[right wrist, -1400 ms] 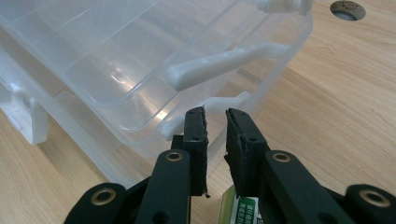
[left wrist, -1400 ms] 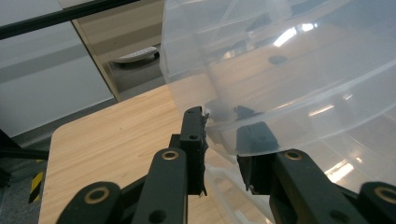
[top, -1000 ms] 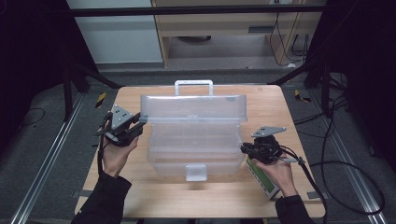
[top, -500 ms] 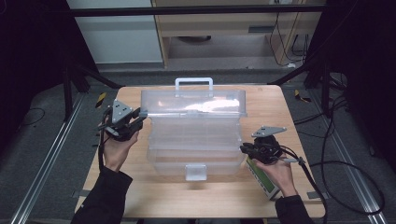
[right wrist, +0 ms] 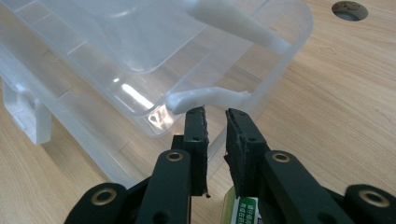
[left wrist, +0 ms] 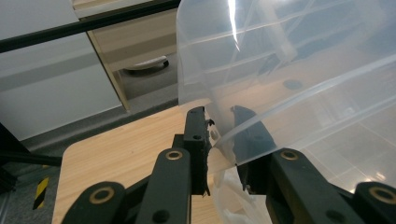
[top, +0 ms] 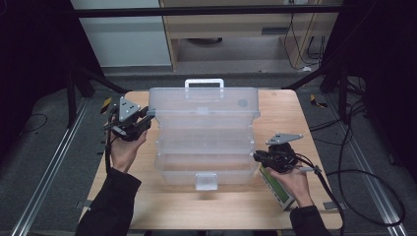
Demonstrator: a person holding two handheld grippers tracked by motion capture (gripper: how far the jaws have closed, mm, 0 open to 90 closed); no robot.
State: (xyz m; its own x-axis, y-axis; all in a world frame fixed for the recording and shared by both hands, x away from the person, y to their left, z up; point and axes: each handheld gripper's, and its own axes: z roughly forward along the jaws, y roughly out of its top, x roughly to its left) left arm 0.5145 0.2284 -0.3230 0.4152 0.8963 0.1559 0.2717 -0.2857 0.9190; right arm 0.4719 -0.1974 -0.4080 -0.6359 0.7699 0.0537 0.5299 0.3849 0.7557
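1. Subject: clear plastic box (top: 206, 169) on the table (top: 282, 105), mid-table, front latch (top: 205, 181) toward the person. All positions below are given rel. to the box.
2. Change vs. 1 s ago: the lid (top: 204, 105) was leaning fwd over the box. It now stands near upright at the box's back edge, with its carry handle (top: 203, 82) on top. The box interior is exposed.
3. An inner tray (top: 204, 142) now sits stepped up betw. lid and box bottom. It looks to ride up on the white link arm (right wrist: 205, 97) as the lid swings.
4. Left gripper (left wrist: 222, 128) is at the box's back-left corner, up at lid height. Its jaws are clamped on the lid's left edge, and the rim runs betw. the pads. It rises w/ the lid over that second.
5. Right gripper (right wrist: 215, 116) is at the box's front-right corner, low. The jaws are nearly together w/ a thin gap and nothing in it. The tips are just short of the link arm; contact can't be told. Same spot as 1 s ago.
6. A green-label pack (top: 278, 189) lies right of the box, under the right hand, untouched.
7. Reading: the opening step is approx. done. Left could let go once the lid rests back on its own. If it doesn't, the lid could fall shut. Right looks placed to brace the box.
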